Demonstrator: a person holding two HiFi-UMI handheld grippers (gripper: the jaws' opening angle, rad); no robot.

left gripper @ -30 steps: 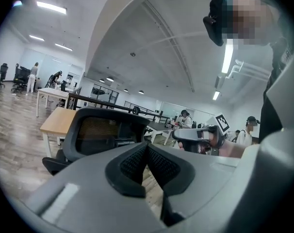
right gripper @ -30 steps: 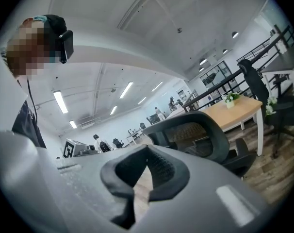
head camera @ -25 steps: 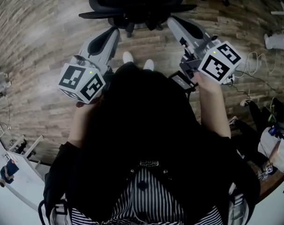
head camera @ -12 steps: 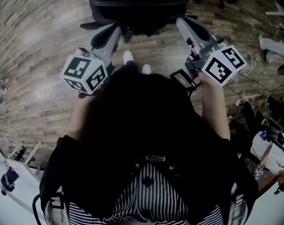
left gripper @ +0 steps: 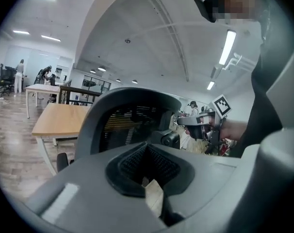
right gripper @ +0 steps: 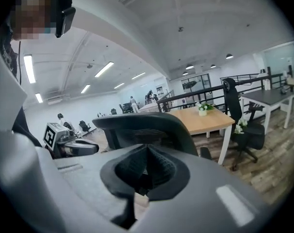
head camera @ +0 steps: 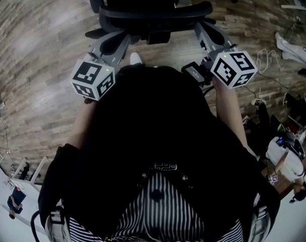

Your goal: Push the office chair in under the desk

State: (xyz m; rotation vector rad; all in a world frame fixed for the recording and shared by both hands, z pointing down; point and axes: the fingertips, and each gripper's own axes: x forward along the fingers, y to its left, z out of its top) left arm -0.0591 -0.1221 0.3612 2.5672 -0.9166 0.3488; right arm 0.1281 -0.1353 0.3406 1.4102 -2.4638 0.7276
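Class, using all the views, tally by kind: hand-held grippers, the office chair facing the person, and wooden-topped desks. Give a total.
Grippers: 2 (left gripper, right gripper)
Office chair: 1
Wooden-topped desk: 1
Total: 4

Grey left gripper (left gripper: 147,148) and right gripper (right gripper: 147,152), each with a black-and-white marker cube (head camera: 92,79); black top (head camera: 153,125), striped garment (head camera: 160,221).

The chair's (left gripper: 137,98) black mesh back is framed in matt dark plastic. The floor (head camera: 37,59) is laid in grained wood planks, the desk (right gripper: 205,120) topped with smooth pale wood. The left gripper (left gripper: 147,154) and right gripper (right gripper: 147,157) are cased in matt grey plastic.
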